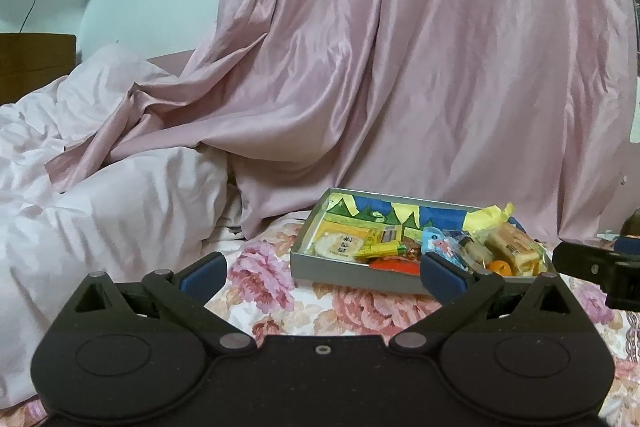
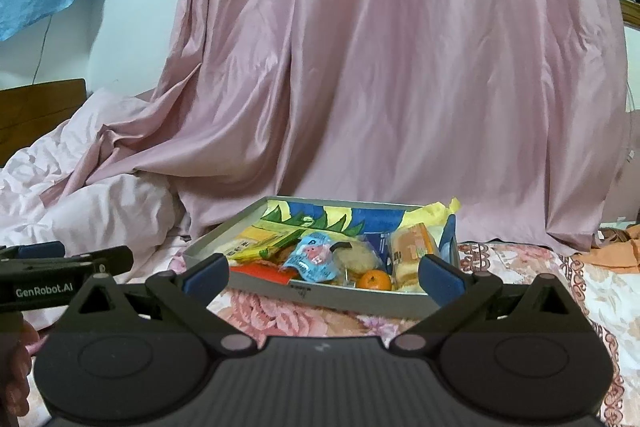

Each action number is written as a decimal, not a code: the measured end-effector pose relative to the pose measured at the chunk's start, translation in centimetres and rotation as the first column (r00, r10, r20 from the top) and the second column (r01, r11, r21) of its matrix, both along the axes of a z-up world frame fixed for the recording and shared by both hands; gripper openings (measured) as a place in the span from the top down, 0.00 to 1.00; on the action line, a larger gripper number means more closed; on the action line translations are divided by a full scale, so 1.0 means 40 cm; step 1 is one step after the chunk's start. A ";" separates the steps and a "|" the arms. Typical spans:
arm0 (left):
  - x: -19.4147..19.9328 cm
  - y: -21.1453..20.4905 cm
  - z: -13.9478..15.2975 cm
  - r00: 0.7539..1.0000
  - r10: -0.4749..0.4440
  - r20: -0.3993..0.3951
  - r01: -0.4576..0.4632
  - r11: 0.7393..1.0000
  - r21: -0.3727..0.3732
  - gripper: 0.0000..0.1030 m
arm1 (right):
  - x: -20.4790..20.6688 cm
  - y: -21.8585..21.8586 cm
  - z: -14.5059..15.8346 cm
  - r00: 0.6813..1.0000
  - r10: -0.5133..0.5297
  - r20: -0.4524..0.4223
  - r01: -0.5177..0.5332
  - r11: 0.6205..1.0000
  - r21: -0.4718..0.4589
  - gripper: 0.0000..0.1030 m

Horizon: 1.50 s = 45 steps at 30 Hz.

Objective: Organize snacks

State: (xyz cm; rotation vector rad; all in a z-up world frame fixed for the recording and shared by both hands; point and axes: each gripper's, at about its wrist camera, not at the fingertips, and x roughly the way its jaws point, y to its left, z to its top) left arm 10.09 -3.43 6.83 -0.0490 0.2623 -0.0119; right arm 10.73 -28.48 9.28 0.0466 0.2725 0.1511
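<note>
Both claws spread, empty; snack box (image 2: 320, 297) ahead on floral sheet (image 1: 276, 291), pink drape (image 2: 400, 87) behind.

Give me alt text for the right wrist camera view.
An open right claw faces a grey box of snacks, including an orange, on a floral bedspread, pink drapery behind.

box (image 2: 320, 293): grey, shallow, open, on floral bedspread | snacks: wrapped packets, orange (image 2: 374, 281) inside, jumbled
</note>
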 end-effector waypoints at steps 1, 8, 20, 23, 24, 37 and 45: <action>-0.006 -0.001 0.000 1.000 -0.001 0.001 0.001 1.000 0.003 0.01 | -0.009 -0.001 0.000 1.000 0.001 0.000 -0.001 1.000 0.002 0.00; -0.053 0.003 -0.004 1.000 -0.005 0.003 0.005 1.000 0.006 0.01 | -0.054 0.001 0.000 1.000 -0.004 0.000 0.004 1.000 0.004 0.00; -0.123 0.027 -0.054 0.998 -0.014 -0.055 0.015 1.000 0.016 0.01 | -0.130 0.008 -0.044 0.998 -0.026 -0.053 0.028 0.999 0.032 0.00; -0.133 0.030 -0.074 0.997 -0.014 -0.073 0.016 1.000 0.026 0.01 | -0.139 0.014 -0.062 0.997 -0.033 -0.076 0.036 0.999 0.036 0.00; -0.137 0.031 -0.080 0.997 -0.014 -0.079 0.016 0.999 0.029 0.01 | -0.142 0.015 -0.069 0.996 -0.036 -0.085 0.040 0.998 0.039 0.00; -0.156 0.047 -0.133 0.992 -0.009 -0.129 0.013 1.000 0.028 0.01 | -0.165 0.035 -0.143 0.987 -0.059 -0.147 0.063 0.998 0.023 0.00; -0.162 0.045 -0.161 0.989 -0.018 -0.149 0.024 0.999 0.041 0.01 | -0.169 0.037 -0.172 0.984 -0.063 -0.169 0.067 0.998 0.015 0.00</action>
